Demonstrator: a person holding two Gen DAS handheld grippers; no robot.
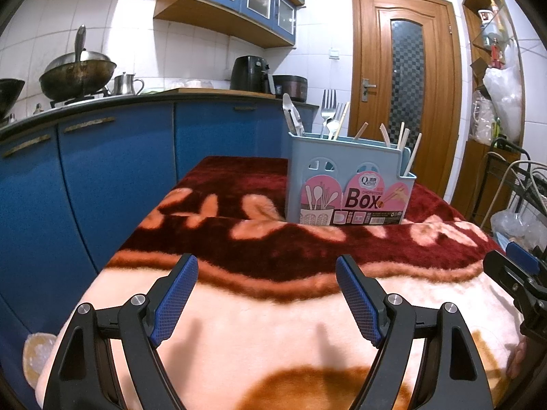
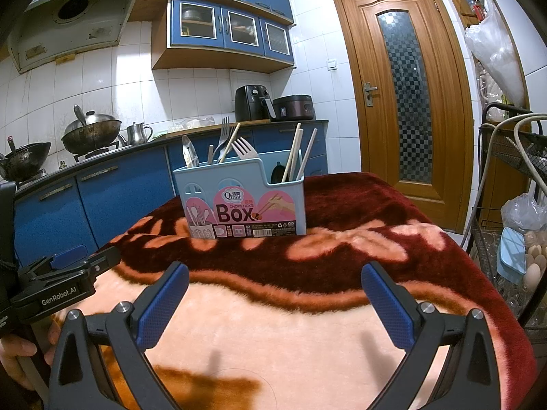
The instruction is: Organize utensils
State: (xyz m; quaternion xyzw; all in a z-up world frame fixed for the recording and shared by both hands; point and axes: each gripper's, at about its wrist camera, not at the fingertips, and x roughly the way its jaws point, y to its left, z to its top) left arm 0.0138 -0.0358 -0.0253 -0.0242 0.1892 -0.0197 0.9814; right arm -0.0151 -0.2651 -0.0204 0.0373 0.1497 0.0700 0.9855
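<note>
A: Status, near field?
B: Left gripper (image 1: 266,294) and right gripper (image 2: 275,302): jaws wide apart, nothing held, above blanket (image 1: 273,335).
A: Farther out?
B: Utensil box (image 2: 244,198) upright on blanket, forks (image 1: 329,109) and chopsticks (image 2: 299,153) inside.

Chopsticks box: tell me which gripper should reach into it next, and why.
Close call, leaning right. The right gripper faces the chopsticks box nearly straight ahead; from the left gripper the box sits off to the right. Both are open, empty, above the blanket.
</note>
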